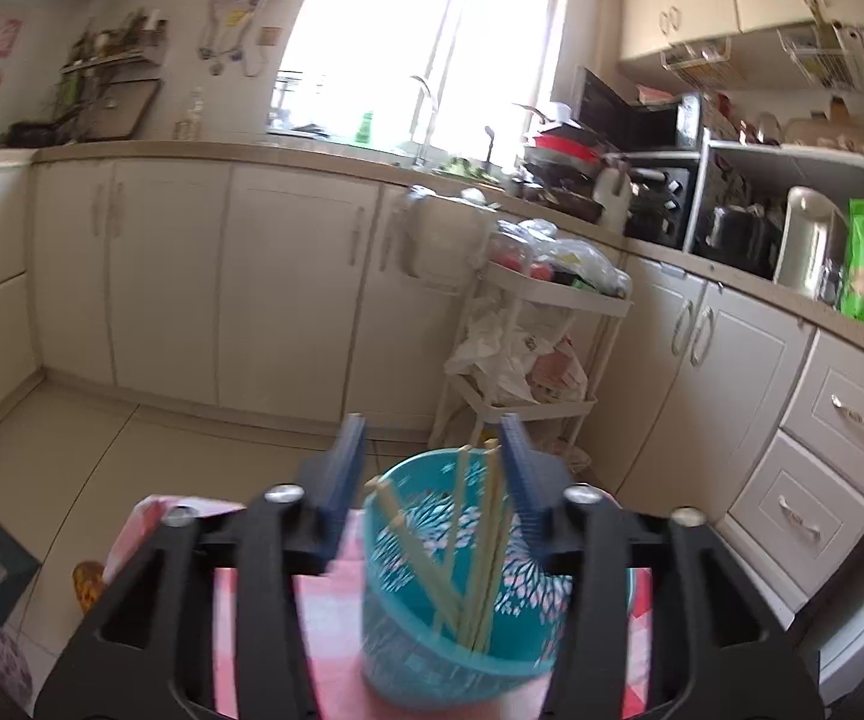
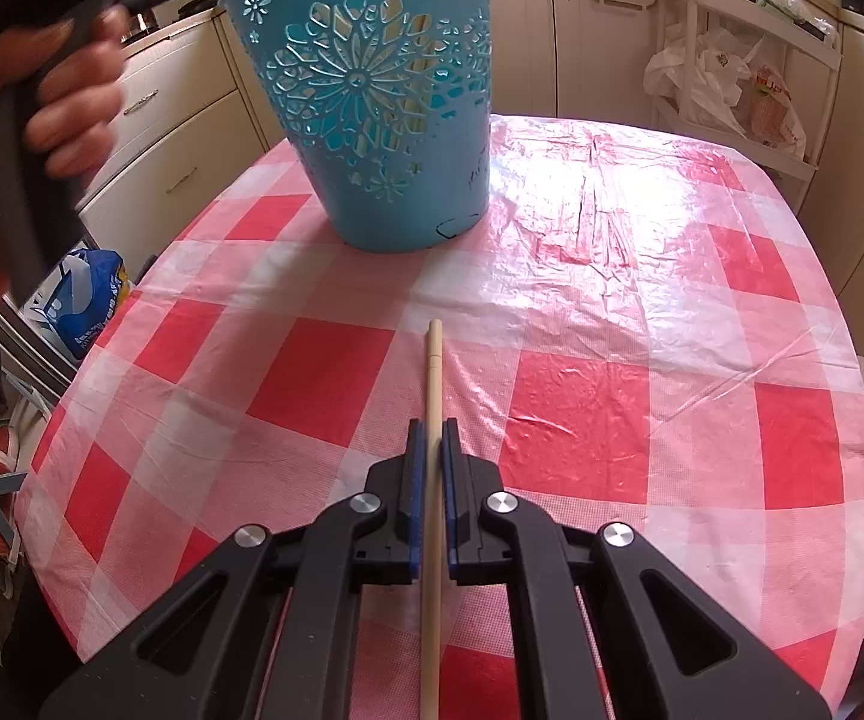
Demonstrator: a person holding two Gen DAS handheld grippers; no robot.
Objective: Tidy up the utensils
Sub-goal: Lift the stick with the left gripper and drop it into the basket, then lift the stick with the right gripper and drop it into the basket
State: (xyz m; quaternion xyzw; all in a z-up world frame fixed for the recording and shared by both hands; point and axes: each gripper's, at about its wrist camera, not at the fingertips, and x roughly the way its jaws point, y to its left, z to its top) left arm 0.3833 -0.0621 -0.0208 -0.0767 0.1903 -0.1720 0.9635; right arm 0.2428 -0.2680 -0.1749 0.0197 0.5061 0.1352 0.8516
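Note:
A teal perforated basket (image 1: 462, 594) stands on the red-and-white checked tablecloth (image 2: 582, 432); it also shows in the right wrist view (image 2: 372, 102) at the far left of the table. Several pale chopsticks (image 1: 480, 546) lean inside it. My left gripper (image 1: 435, 468) is open, just above and behind the basket, its blue fingers on either side of the rim. My right gripper (image 2: 432, 462) is shut on one pale chopstick (image 2: 433, 396), which points forward toward the basket, a little above the cloth.
A white rolling cart (image 1: 540, 348) with bags stands past the table; it also shows in the right wrist view (image 2: 738, 60). Cream kitchen cabinets (image 1: 192, 276) line the walls. A blue-and-white bag (image 2: 87, 300) sits on the floor left of the table.

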